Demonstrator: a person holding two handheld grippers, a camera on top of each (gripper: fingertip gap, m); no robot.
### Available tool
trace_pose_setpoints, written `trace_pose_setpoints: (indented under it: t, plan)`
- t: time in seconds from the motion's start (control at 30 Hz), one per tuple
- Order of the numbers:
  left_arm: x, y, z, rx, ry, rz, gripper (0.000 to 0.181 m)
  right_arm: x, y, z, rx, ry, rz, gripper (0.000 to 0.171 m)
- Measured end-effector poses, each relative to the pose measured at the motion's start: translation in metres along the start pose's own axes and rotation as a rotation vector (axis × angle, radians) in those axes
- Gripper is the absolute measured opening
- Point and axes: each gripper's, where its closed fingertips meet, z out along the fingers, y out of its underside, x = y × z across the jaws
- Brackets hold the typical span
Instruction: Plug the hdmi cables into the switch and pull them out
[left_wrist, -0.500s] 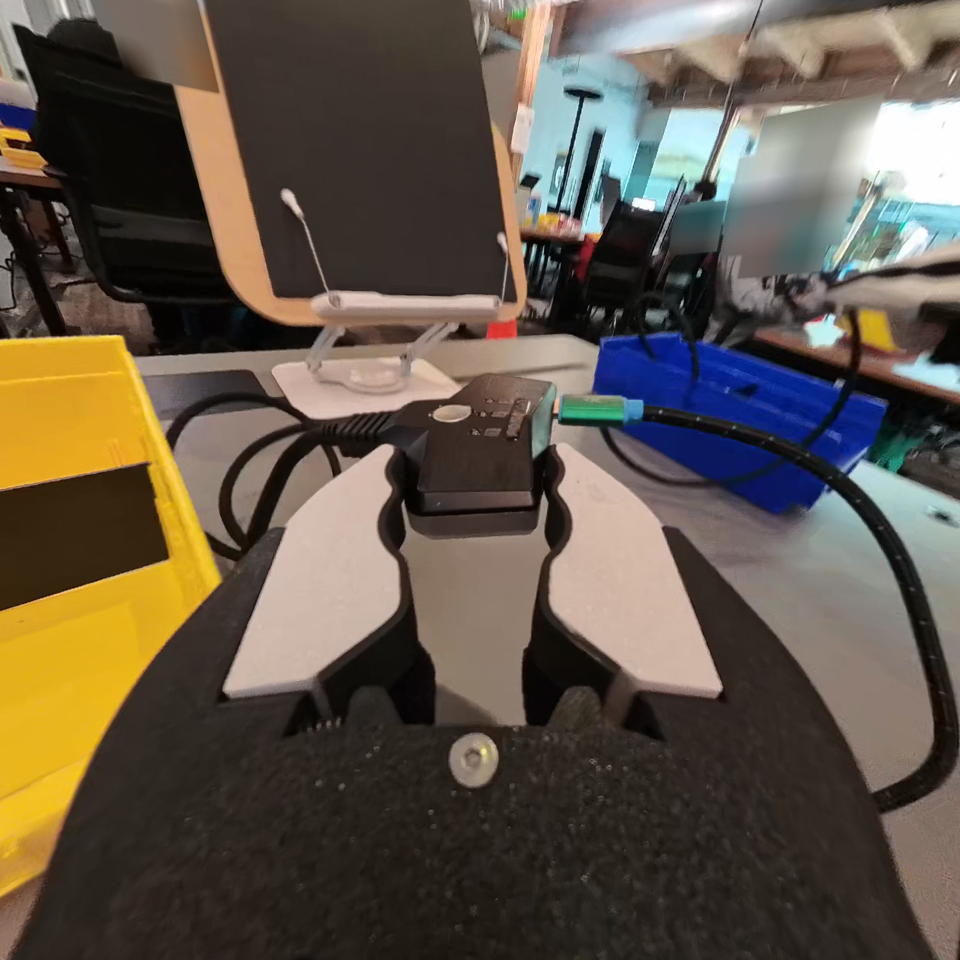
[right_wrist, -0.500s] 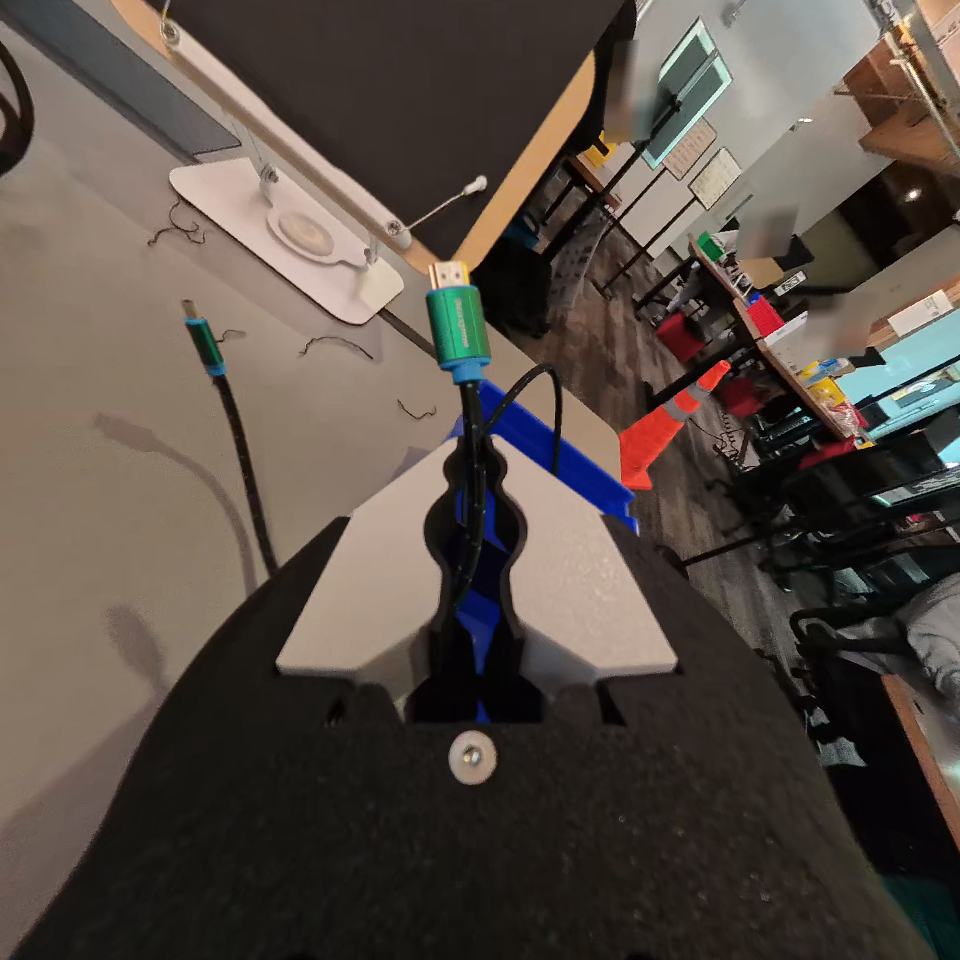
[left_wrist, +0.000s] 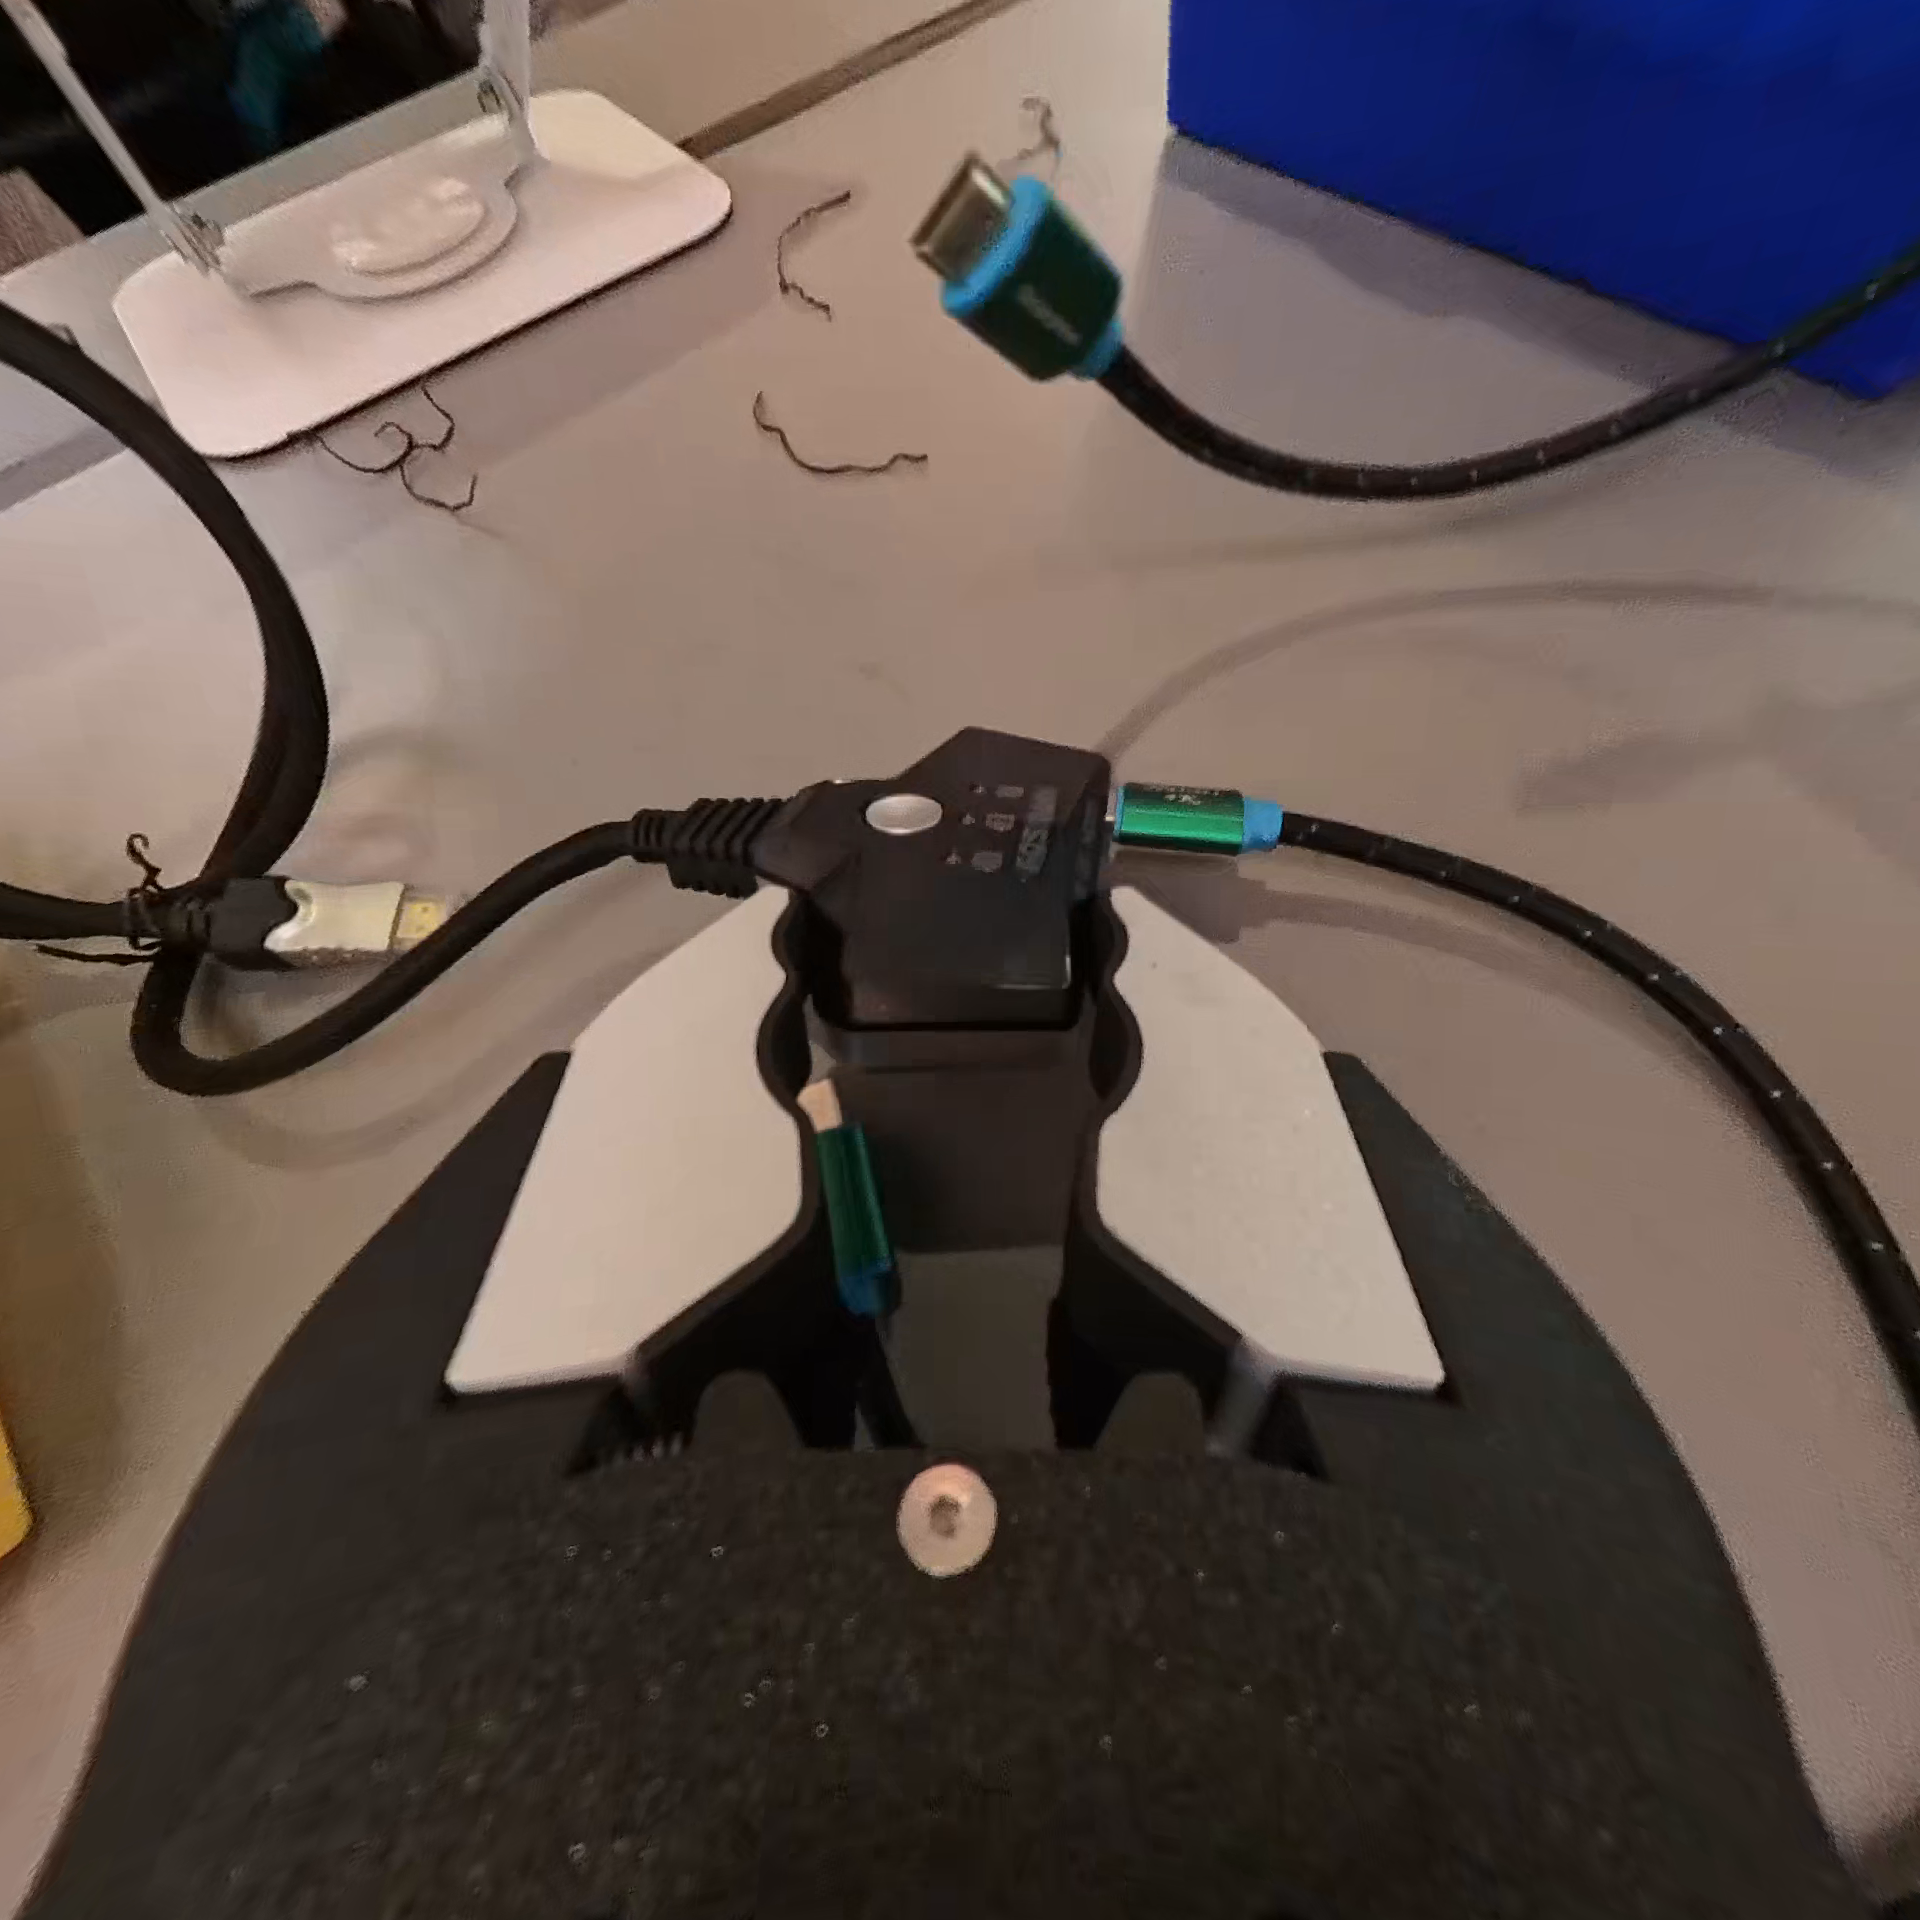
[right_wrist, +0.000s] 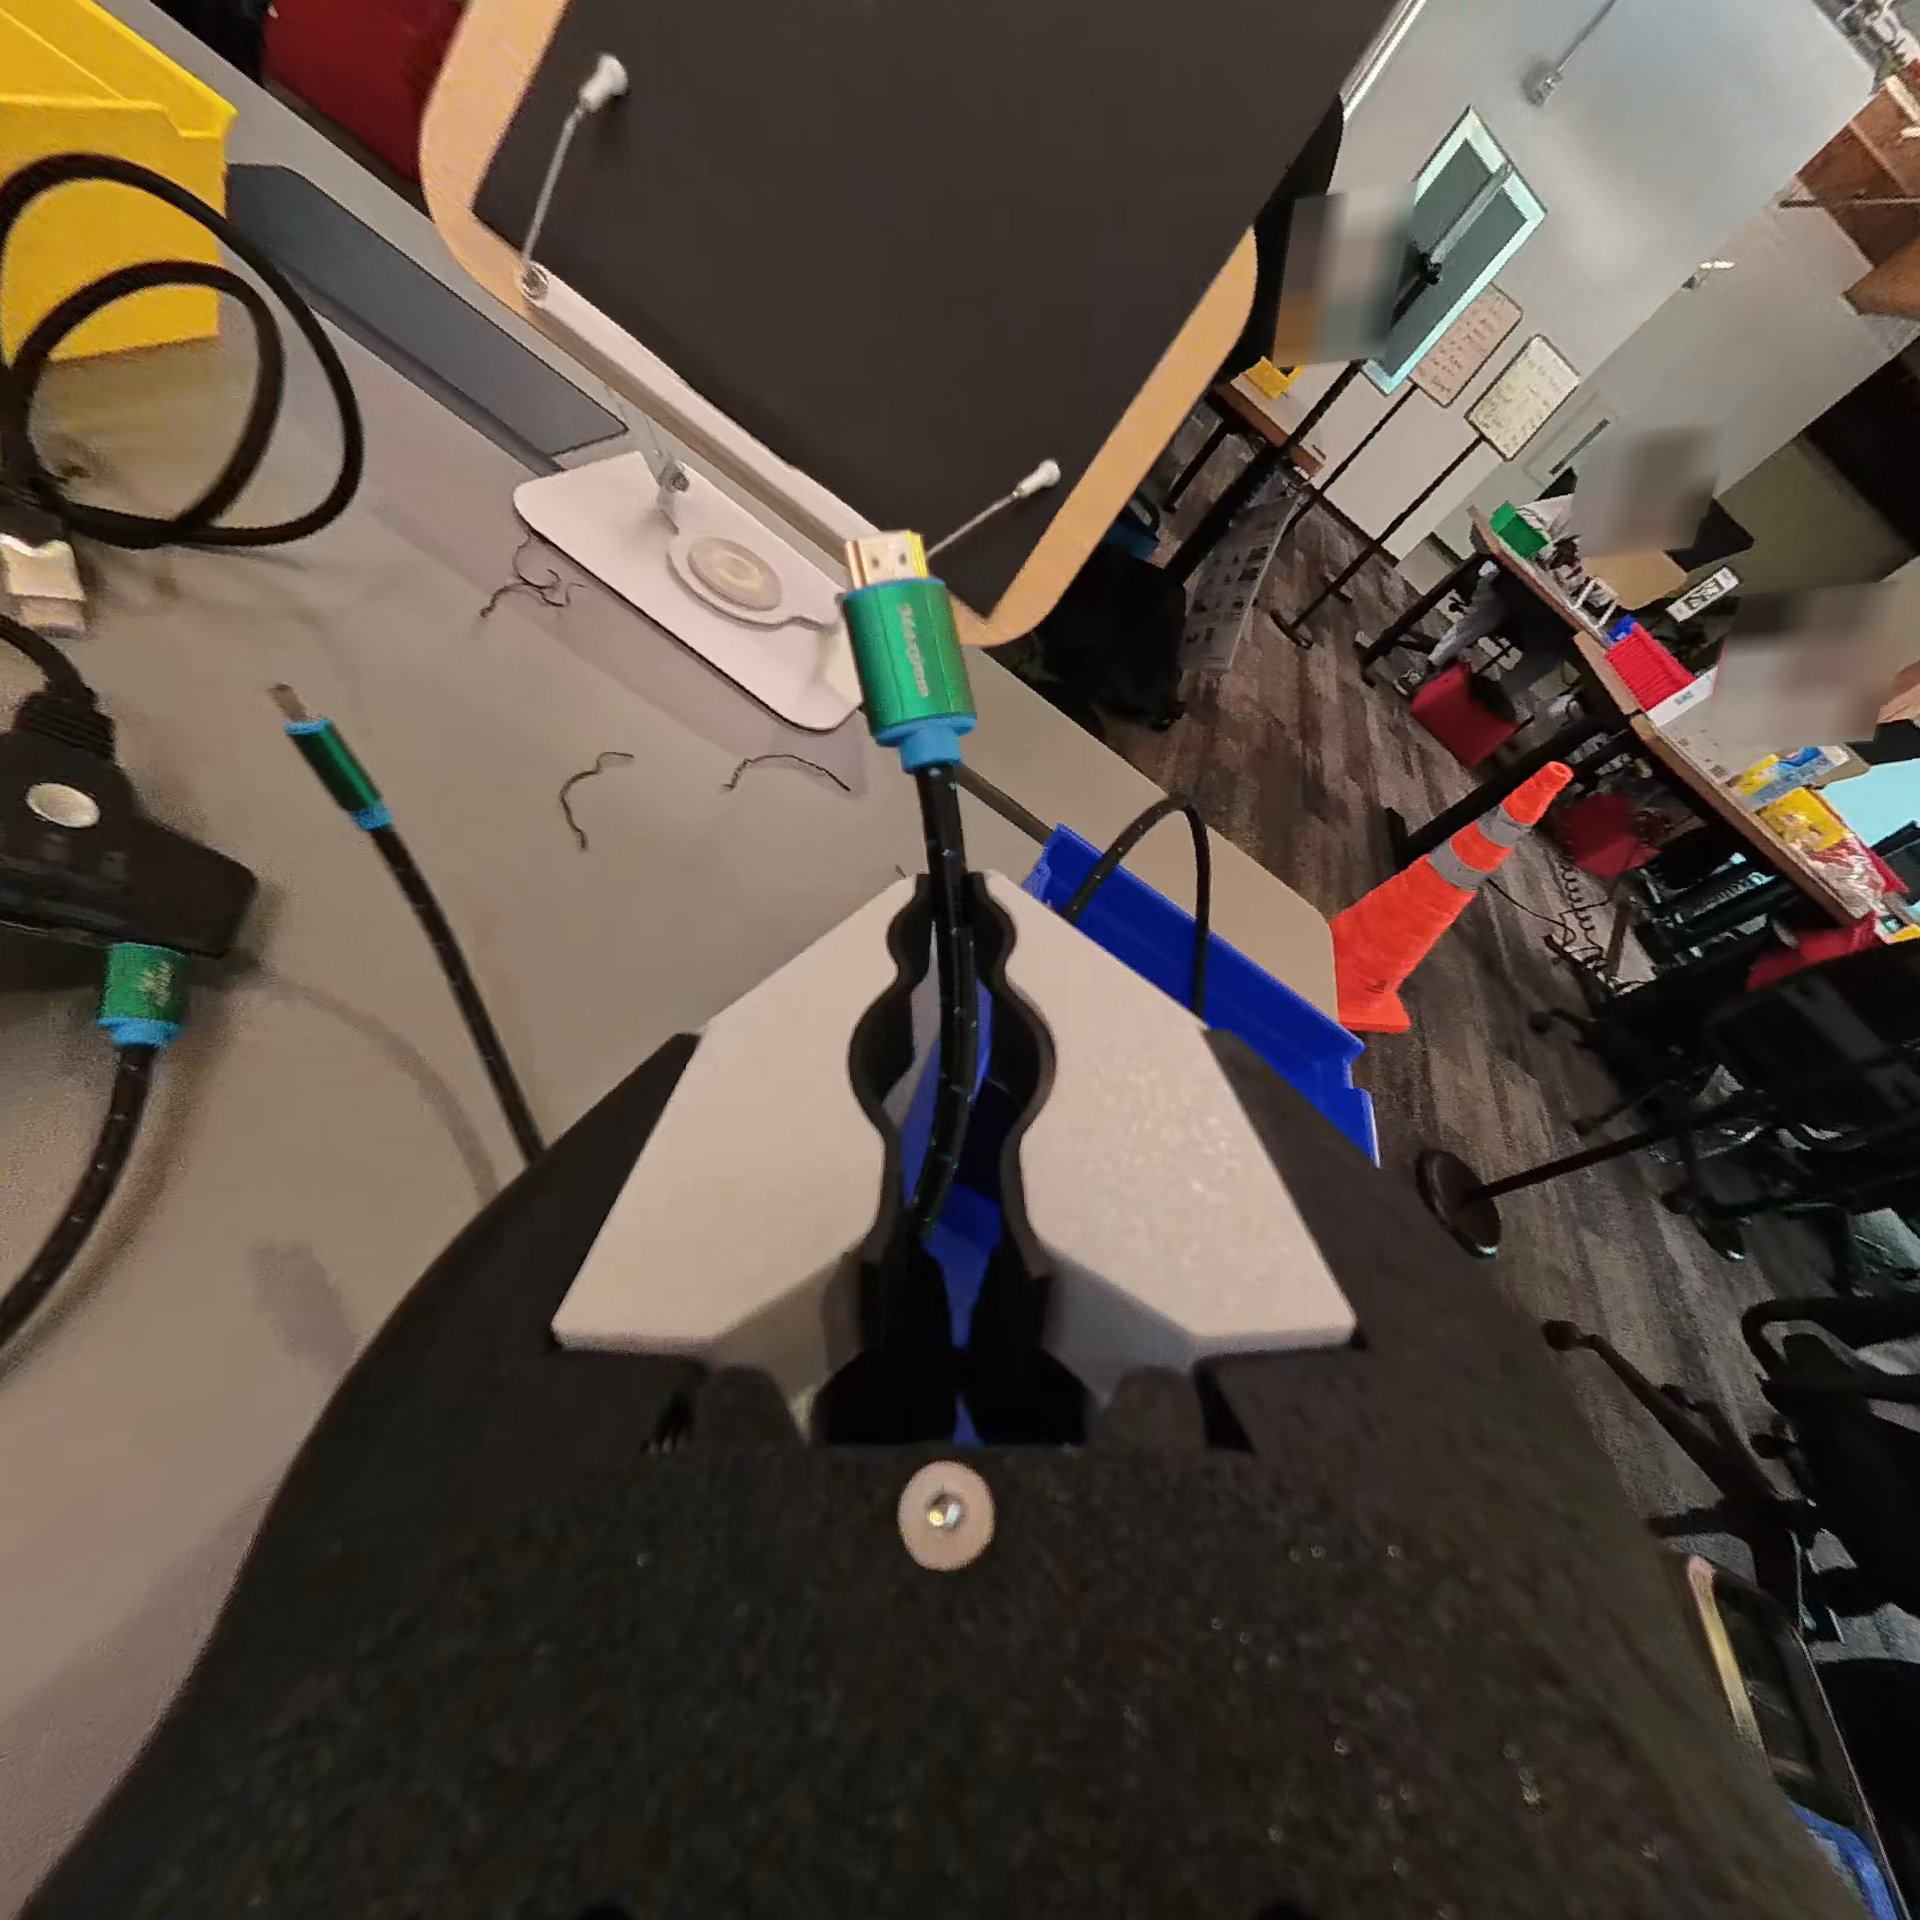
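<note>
Tilted downward now, the left gripper (left_wrist: 940, 997) pins the black plastic HDMI switch (left_wrist: 951, 883) to the grey table (left_wrist: 623, 644), steadying it while the right gripper (right_wrist: 951, 914) clamps a green-plugged braided cable (right_wrist: 906, 652) aloft.

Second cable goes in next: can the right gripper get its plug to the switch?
Likely yes: the right gripper holds its plug clear in the air, with only open table before the switch.
</note>
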Motion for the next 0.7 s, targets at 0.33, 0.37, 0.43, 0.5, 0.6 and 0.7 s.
trace_pose_setpoints:
  t: [0.33,0.37,0.43,0.5,0.6,0.7]
  plan:
    - [-0.001,-0.052,-0.053,0.323,0.233,-0.252,0.063,-0.025,-0.013,-0.002,0.031,-0.056,-0.029,0.006]
    - [-0.005,-0.053,-0.054,0.335,0.223,-0.237,0.065,-0.03,-0.017,-0.003,0.044,-0.076,-0.024,0.006]
    - [-0.008,-0.053,-0.054,0.344,0.211,-0.161,0.071,-0.037,-0.024,-0.007,0.067,-0.113,-0.017,0.006]
    - [-0.005,-0.057,-0.059,0.369,0.247,-0.078,0.064,-0.044,-0.031,-0.012,0.089,-0.161,-0.008,0.006]
    - [-0.003,-0.062,-0.066,0.408,0.283,-0.022,0.055,-0.048,-0.044,-0.024,0.137,-0.222,-0.001,0.006]
    - [-0.004,-0.068,-0.075,0.46,0.317,-0.06,0.054,-0.047,-0.058,-0.04,0.186,-0.262,0.001,0.006]
